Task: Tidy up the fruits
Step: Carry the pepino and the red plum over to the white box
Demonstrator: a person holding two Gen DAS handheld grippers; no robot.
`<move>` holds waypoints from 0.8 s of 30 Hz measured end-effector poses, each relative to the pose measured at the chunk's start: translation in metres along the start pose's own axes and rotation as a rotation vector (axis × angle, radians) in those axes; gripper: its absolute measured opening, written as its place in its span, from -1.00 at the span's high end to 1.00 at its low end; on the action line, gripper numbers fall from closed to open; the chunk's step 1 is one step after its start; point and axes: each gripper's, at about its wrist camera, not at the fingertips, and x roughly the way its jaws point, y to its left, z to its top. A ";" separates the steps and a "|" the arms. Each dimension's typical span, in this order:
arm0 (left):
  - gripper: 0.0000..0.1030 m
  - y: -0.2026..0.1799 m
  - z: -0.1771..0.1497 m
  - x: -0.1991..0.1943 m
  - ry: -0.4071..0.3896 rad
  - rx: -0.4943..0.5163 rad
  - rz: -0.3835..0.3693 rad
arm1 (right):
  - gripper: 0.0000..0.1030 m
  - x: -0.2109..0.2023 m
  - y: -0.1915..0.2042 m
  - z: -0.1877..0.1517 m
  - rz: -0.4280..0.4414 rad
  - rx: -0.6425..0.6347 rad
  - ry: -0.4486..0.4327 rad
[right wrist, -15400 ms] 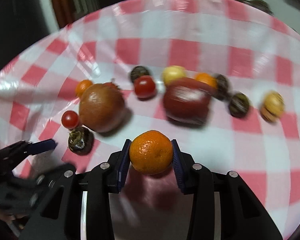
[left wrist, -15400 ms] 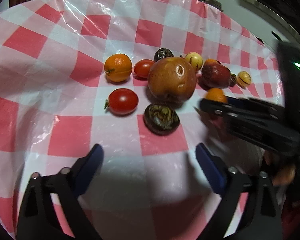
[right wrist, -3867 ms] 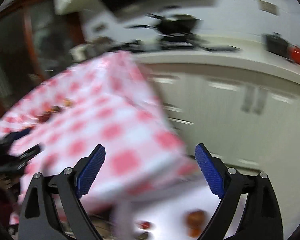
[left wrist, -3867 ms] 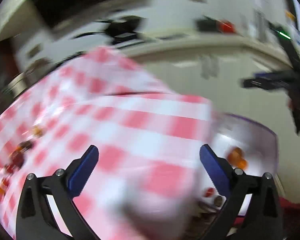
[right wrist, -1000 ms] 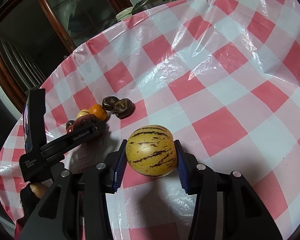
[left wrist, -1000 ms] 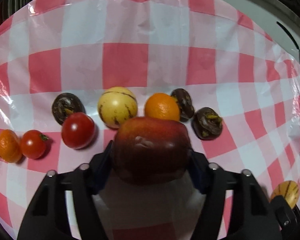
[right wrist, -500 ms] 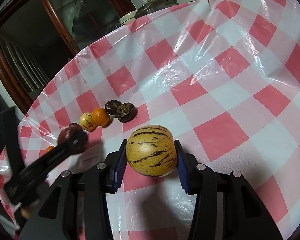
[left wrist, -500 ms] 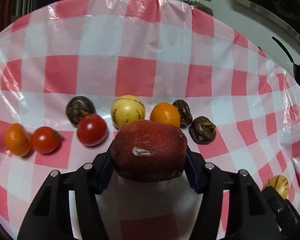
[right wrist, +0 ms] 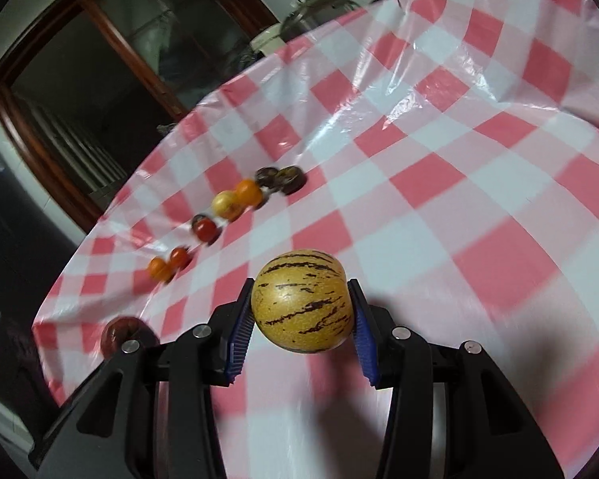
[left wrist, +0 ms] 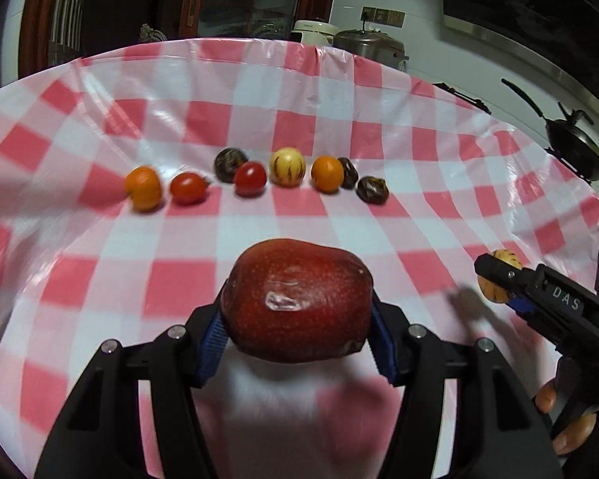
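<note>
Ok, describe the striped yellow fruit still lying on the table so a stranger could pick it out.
On the red-checked tablecloth, find the row of small fruits. The striped yellow fruit sits mid-row, between a red tomato and an orange. It is the row's only pale yellow fruit with dark streaks.

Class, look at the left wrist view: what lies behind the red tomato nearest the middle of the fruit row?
A dark wrinkled fruit sits behind the tomato; its lower right edge is covered.

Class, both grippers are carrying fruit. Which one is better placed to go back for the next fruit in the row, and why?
Left, probably. Its view faces the row of fruit head-on across the tablecloth, while the right gripper sees it off to one side. Both are loaded, though: left gripper clamps the red apple, right the striped yellow fruit.
</note>
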 end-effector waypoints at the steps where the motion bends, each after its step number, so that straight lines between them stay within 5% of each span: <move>1: -0.17 0.002 -0.006 -0.009 -0.009 0.002 -0.002 | 0.12 -0.010 0.005 -0.008 0.012 -0.019 0.009; 14: -0.17 -0.001 -0.061 -0.100 -0.118 0.050 0.014 | 0.12 -0.087 0.042 -0.064 0.045 -0.226 0.024; 24: -0.17 -0.026 -0.082 -0.130 -0.122 0.142 -0.014 | 0.12 -0.134 0.018 -0.083 0.018 -0.235 0.003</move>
